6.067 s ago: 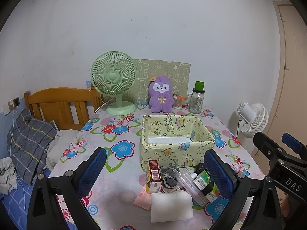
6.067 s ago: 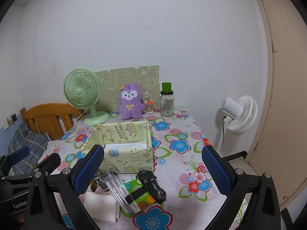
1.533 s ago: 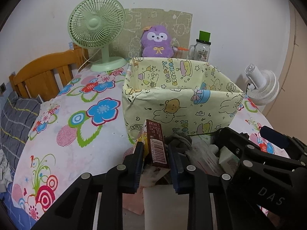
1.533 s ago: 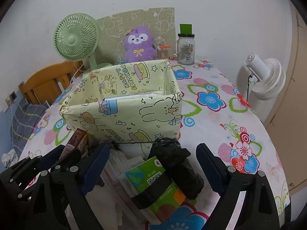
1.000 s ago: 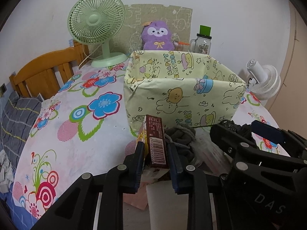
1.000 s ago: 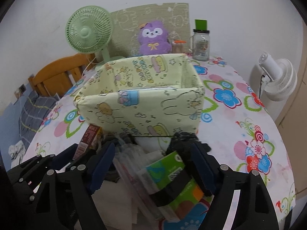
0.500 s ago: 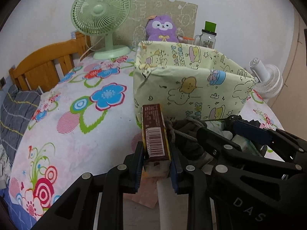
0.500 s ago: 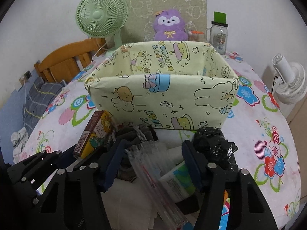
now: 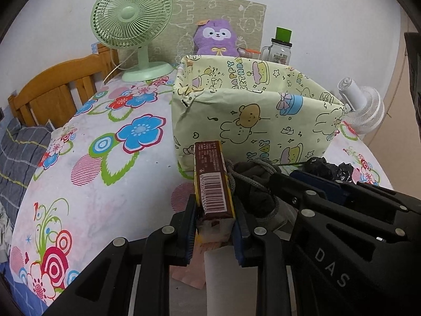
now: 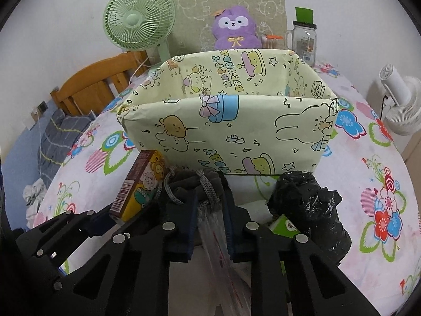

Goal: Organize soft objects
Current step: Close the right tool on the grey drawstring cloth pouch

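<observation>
My left gripper (image 9: 214, 210) is shut on a brown snack carton (image 9: 211, 181) with a barcode, tilted up off the flowered tablecloth. The same carton (image 10: 142, 184) shows at the left of the right wrist view. My right gripper (image 10: 210, 197) is shut on a grey drawstring cloth (image 10: 189, 184), with a clear plastic packet (image 10: 213, 226) also lying between its pads. In the left wrist view the grey cloth (image 9: 252, 181) bunches right of the carton. Behind both stands the open box wrapped in pale cartoon paper (image 10: 229, 131).
A crumpled black plastic bag (image 10: 307, 210) and a green packet (image 10: 284, 226) lie right of my right gripper. A white foam block (image 9: 226, 276) sits under the left one. Green fan (image 9: 131, 18), purple plush (image 9: 215, 36) and jar (image 9: 281, 50) line the back. A white fan (image 9: 363, 110) stands off the right edge.
The right jaws went from wide apart to shut on the grey cloth and moved nearer the wrapped box. The carton in the left jaws tipped so its barcode side faces up.
</observation>
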`<state>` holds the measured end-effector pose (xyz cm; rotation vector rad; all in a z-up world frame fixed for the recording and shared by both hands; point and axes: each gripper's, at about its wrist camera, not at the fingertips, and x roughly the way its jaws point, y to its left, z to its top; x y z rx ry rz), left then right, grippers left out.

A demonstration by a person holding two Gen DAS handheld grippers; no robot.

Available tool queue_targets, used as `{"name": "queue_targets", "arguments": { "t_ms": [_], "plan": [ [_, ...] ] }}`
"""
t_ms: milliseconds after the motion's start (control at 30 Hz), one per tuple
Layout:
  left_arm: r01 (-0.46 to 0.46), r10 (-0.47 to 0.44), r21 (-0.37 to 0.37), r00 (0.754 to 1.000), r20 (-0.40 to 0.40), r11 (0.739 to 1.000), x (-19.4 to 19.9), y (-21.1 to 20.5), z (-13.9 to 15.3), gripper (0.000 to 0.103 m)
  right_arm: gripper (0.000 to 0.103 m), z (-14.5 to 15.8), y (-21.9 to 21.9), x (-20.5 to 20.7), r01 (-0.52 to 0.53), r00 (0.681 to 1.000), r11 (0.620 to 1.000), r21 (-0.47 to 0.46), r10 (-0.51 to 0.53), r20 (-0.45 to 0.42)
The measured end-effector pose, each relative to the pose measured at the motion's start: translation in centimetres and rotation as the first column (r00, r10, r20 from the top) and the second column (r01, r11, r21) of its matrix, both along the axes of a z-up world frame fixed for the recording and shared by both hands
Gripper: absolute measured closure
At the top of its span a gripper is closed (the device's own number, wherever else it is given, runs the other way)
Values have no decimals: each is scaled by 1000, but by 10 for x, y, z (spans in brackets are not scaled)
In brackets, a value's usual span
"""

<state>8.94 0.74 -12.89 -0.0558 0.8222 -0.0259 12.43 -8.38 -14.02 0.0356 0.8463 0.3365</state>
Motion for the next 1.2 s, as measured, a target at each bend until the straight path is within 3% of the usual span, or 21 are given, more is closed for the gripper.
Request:
{"name": "queue_targets", "arguments": {
  "t_ms": [100, 400, 833, 933, 1000, 1067, 1133, 1200],
  "plan": [
    [-1, 1, 1, 1000, 3, 1000, 0, 0, 1, 81, 90, 1, -1, -1, -1, 1000, 1000, 7, 1, 4],
    [1, -1, 9, 1000, 28, 1000, -5, -2, 8, 81, 94, 9, -3, -4, 0, 1000, 1000, 17, 0, 29],
    [-9, 8, 17, 999, 49, 1000, -10, 0, 14, 81, 94, 14, -4, -8, -7, 999, 999, 38, 6, 32],
    [-17, 16, 21, 999, 44, 1000, -9, 4, 12, 81, 87, 13, 3, -7, -9, 1000, 1000, 11, 9, 29],
    [-21, 20, 19, 999, 40, 1000, -7, 7, 11, 81, 73, 12, 6, -5, -11, 1000, 1000, 0, 11, 27],
    [-26, 25, 21, 999, 38, 999, -6, 10, 10, 81, 43, 11, 9, -5, -10, 999, 1000, -1, 10, 36],
    [-30, 30, 21, 999, 36, 999, -5, 13, 9, 81, 35, 11, 10, -5, -12, 999, 1000, -3, 12, 52],
    [-34, 33, 23, 999, 35, 999, -4, 16, 8, 81, 35, 11, 14, -3, -15, 999, 1000, -16, 16, 49]
  ]
}}
